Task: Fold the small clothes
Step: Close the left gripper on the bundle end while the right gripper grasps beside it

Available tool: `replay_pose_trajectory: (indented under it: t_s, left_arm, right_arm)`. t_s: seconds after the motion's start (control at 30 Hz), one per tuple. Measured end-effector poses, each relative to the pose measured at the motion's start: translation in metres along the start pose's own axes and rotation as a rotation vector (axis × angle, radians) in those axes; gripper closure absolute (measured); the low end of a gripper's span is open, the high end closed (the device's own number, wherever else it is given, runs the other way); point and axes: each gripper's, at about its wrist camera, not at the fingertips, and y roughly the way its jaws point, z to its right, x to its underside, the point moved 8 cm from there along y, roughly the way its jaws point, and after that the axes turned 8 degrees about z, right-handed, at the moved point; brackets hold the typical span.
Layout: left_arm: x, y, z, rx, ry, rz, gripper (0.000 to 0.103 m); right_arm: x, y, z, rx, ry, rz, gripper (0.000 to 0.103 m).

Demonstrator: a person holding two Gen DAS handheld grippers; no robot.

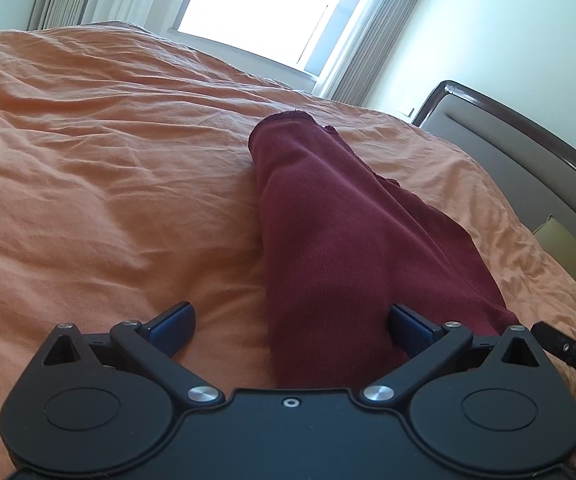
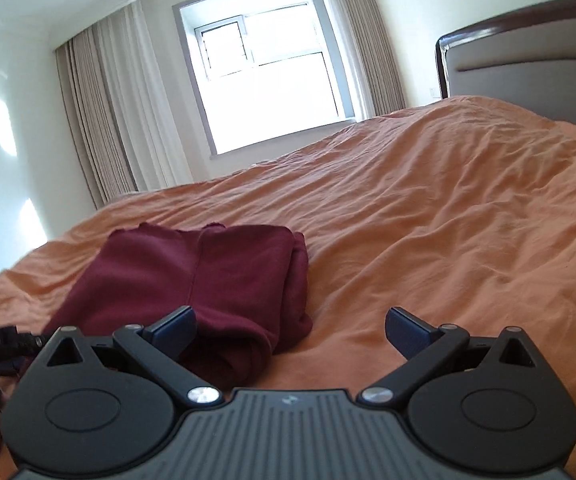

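A wrinkled orange bedspread point(image 1: 108, 184) covers the bed and fills most of both wrist views.

Nearest the cameras are the two grippers. The left gripper point(image 1: 290, 326) has its jaws spread wide, holding nothing, its blue fingertips point(image 1: 172, 324) low over the cloth. The right gripper point(image 2: 290, 330) is likewise spread wide and empty.

Between and just beyond them lies a dark red garment point(image 2: 204, 280), a finely ribbed knit folded into a compact, thick bundle. In the right wrist view it shows a vertical seam down its top layer, stacked folded edges along its right side, and a raw-looking hem at the far end. In the left wrist view the same garment point(image 1: 328, 232) runs as a long band from the gripper's base away toward the far hem.

The near end of the garment sits inside the gap of the left jaws, toward the right finger, which lies against or just over the cloth; whether it touches cannot be told. For the right gripper, the garment lies to the left, with its near corner behind the left fingertip, and the rest of the gap is over bare bedspread.

Farther back stand a padded headboard point(image 2: 528, 48) with a dark frame, a pale pillow point(image 1: 568, 256) beside it, beige curtains point(image 2: 100, 120) and a bright window point(image 2: 272, 72).
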Motion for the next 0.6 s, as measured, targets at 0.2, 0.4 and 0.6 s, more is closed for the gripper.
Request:
replay_pose_trajectory:
  t_s: [0.2, 0.4, 0.6]
  left_arm:
    - [-0.004, 0.0, 0.002, -0.012, 0.003, -0.028, 0.0]
    - [-0.014, 0.004, 0.005, -0.026, 0.052, -0.084, 0.0]
    - [-0.019, 0.02, 0.007, -0.035, 0.084, -0.139, 0.0]
  right_arm:
    - [-0.005, 0.04, -0.003, -0.072, 0.07, -0.066, 0.0]
    - [0.009, 0.063, -0.012, -0.106, 0.082, -0.136, 0.0]
    - [0.017, 0.071, -0.017, -0.122, 0.099, -0.163, 0.0]
